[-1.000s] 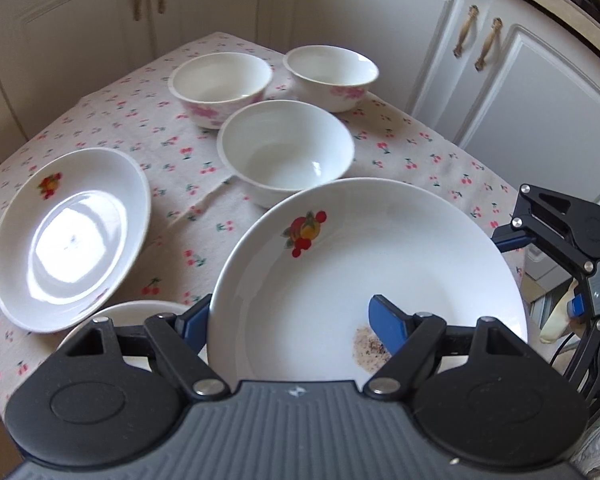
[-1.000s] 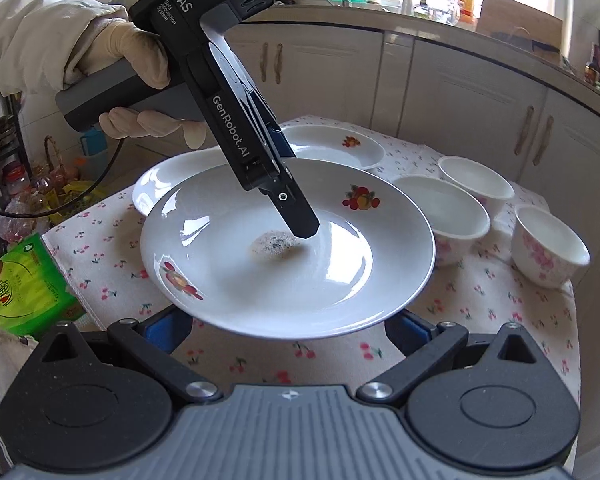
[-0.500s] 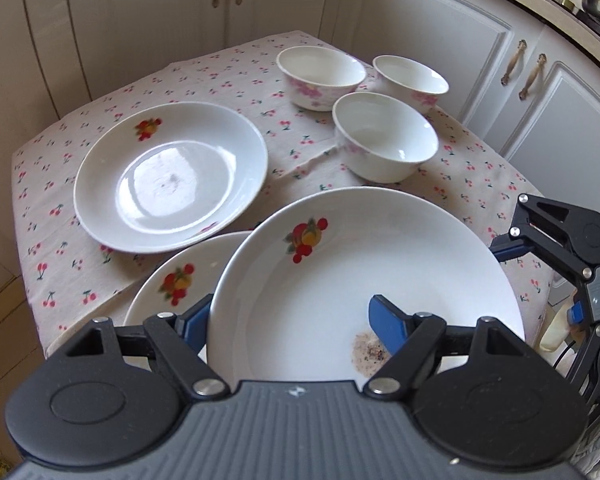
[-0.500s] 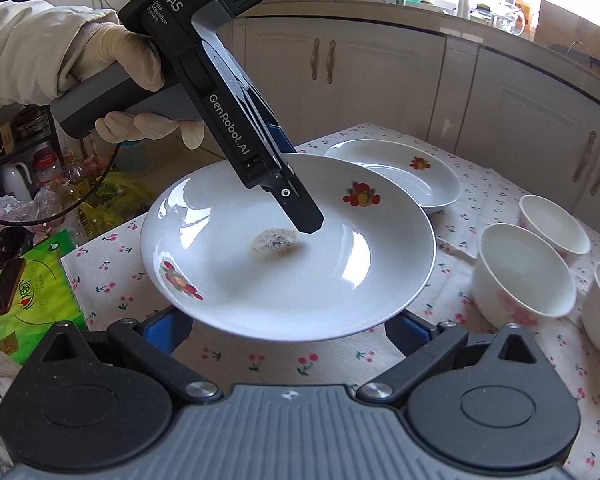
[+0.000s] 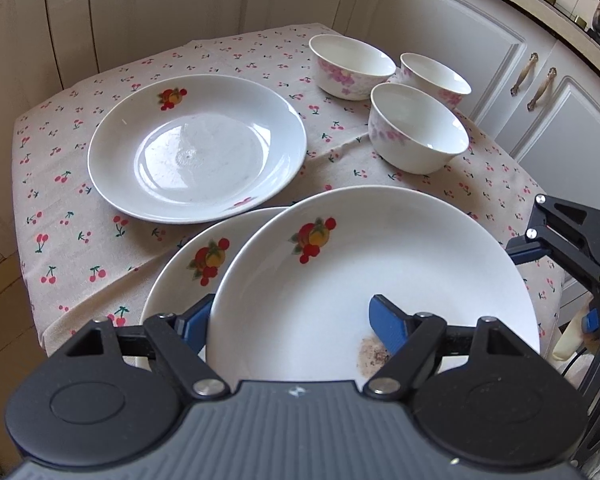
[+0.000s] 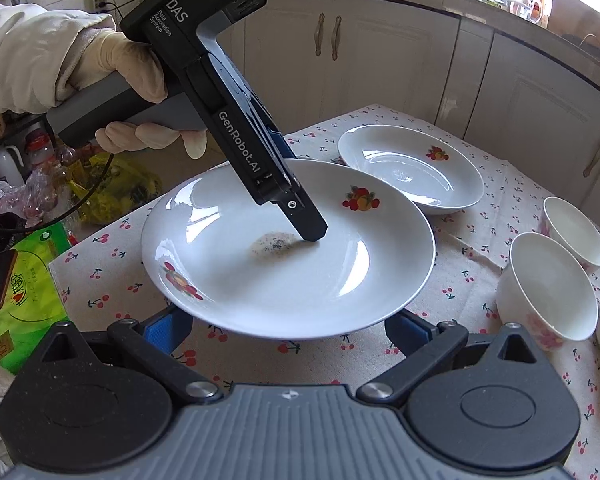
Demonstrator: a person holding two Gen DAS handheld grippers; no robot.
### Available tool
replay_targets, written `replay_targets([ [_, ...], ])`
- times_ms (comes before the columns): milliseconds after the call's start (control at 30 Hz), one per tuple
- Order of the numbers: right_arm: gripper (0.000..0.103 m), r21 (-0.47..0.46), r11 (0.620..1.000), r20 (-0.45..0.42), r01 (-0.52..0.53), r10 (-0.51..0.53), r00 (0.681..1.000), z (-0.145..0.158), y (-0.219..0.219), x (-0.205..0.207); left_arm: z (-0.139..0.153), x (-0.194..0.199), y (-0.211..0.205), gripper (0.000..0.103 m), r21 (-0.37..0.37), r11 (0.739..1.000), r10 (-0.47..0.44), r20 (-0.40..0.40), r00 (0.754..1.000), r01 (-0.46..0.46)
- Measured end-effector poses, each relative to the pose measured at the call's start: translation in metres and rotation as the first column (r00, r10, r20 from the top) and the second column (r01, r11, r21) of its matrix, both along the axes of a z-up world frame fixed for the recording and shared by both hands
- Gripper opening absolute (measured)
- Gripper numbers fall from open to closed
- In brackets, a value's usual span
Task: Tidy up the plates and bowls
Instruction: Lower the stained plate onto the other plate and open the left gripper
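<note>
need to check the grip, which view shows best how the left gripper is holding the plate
The right wrist view: the left gripper shows from the side, one finger on top of the held plate beside the brown stain. The left wrist view shows only one blue pad over the plate, the other behind its rim.

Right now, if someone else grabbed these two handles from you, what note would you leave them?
Left gripper: shut on the stained plate at its rim, holding it above the tablecloth.
Right gripper: open, fingers spread below that plate's edge, gripping nothing.
On the table: second plate partly under the held one, third plate beyond, three bowls unstacked.
Done: nothing stacked yet.
Left: stack the plates, then probably nest the bowls.
</note>
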State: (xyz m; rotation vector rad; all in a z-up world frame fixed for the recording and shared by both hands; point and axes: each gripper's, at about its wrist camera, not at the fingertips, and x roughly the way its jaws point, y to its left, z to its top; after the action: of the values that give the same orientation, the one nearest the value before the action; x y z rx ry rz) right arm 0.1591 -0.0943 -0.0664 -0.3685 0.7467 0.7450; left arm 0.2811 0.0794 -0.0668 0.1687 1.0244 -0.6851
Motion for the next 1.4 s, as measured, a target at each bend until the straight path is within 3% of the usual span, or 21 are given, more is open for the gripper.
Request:
replay_targets([
  [367,0.103,-0.036,0.999,-0.028,0.030,-0.031,0.999,0.004,0.012,-0.001,-0.005,0.005,0.005,0.081,-0.023,1.000,0.010,-0.016,1.000,-0.011],
  [700,0.103,-0.035,0.998,-0.055,0.052,-0.054,0.997,0.010,0.017,0.000,-0.007,0.008,0.000,0.080,0.017,1.000,-0.006,0.007,1.000,0.006],
  [1400,0.103,-0.065,0.996,-0.022,0.061,-0.063,0.998,0.012,0.022,-0.003,0.004,0.003,0.006,0.080,0.024,1.000,0.008,0.064,0.998,-0.010],
])
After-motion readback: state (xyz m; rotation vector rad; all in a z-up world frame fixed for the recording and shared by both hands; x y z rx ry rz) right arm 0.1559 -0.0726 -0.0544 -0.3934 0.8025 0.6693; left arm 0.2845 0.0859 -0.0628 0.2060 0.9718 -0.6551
